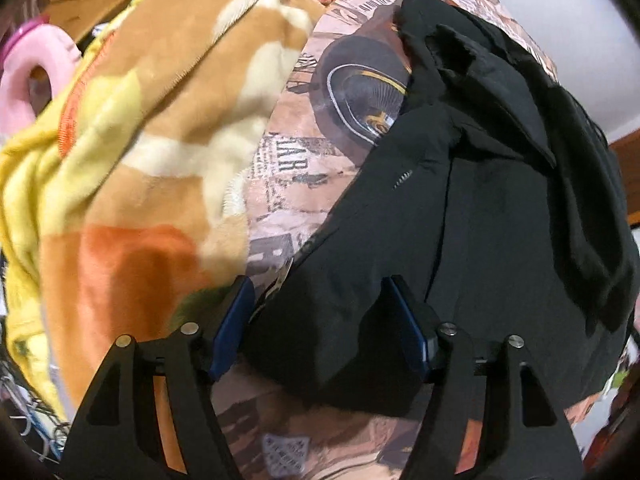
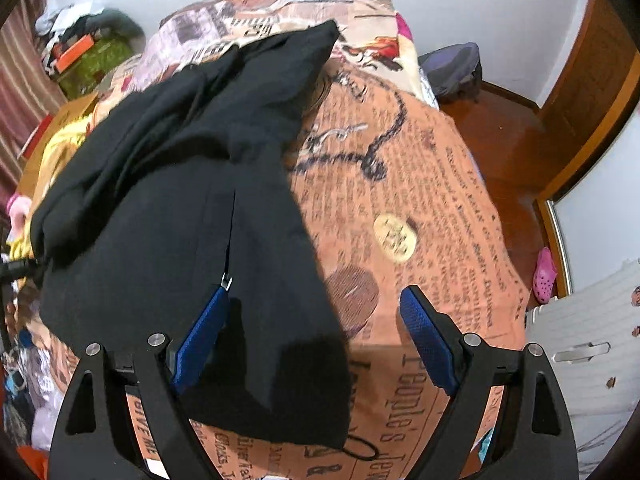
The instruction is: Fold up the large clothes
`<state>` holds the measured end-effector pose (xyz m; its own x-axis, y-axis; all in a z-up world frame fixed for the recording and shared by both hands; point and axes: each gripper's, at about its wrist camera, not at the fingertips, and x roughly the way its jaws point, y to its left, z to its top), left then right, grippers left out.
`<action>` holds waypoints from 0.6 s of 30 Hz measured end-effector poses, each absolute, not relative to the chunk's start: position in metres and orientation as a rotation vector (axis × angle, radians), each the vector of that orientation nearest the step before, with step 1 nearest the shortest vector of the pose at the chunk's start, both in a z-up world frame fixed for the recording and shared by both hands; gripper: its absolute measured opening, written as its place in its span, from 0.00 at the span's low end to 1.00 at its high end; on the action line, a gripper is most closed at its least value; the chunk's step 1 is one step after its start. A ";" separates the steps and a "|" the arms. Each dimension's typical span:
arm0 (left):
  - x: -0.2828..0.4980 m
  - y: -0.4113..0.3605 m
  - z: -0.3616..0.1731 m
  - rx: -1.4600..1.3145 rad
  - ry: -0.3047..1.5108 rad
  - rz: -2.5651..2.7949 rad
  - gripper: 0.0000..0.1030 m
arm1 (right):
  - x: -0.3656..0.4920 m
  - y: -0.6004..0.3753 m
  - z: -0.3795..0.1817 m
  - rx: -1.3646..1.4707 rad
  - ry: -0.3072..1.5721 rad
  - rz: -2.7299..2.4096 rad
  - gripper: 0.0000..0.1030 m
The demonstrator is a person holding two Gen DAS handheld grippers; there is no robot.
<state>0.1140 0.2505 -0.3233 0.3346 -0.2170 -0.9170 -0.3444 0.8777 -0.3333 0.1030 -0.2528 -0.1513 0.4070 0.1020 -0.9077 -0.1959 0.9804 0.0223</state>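
Blue-padded fingers [image 1: 236,320] of our left gripper [image 1: 320,324] stand spread around the near hem of the black jacket [image 1: 460,208], one pad at the jacket's corner and the other over the cloth; whether they touch it we cannot tell. Our right gripper [image 2: 316,336] is spread too, its left pad by the zipper pull [image 2: 226,280] at the bottom of the front opening, its right pad over bare bedspread [image 2: 440,208].

We have the jacket lying lengthwise on the bed, hem toward the near edge, collar and bunched sleeves toward the far end, which puts the two bottom corners within reach of both grippers. We judge we are lining up to pinch the hem and carry it toward the collar.

Beside the jacket, along the bed's left edge, lies a yellow and orange fleece blanket [image 1: 140,152]. A pink clog [image 2: 545,276] sits on the floor to the right.
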 end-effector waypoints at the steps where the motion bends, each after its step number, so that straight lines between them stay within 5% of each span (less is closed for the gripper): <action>1: 0.115 0.251 -0.326 -0.550 1.243 0.086 0.68 | 0.101 -0.253 -0.154 -0.095 1.140 0.184 0.81; 7: 0.112 0.247 -0.324 -0.562 1.238 0.075 0.67 | 0.105 -0.274 -0.173 0.126 1.195 0.197 0.79; 10: 0.105 0.242 -0.318 -0.531 1.222 0.064 0.54 | 0.105 -0.272 -0.169 0.146 1.198 0.241 0.52; 12: 0.099 0.243 -0.313 -0.562 1.203 0.041 0.41 | 0.106 -0.266 -0.166 0.158 1.218 0.304 0.24; 14: 0.095 0.246 -0.306 -0.624 1.176 0.003 0.19 | 0.108 -0.260 -0.163 0.147 1.237 0.321 0.10; 18: 0.093 0.235 -0.280 -0.627 1.136 -0.032 0.17 | 0.115 -0.250 -0.151 0.124 1.248 0.362 0.07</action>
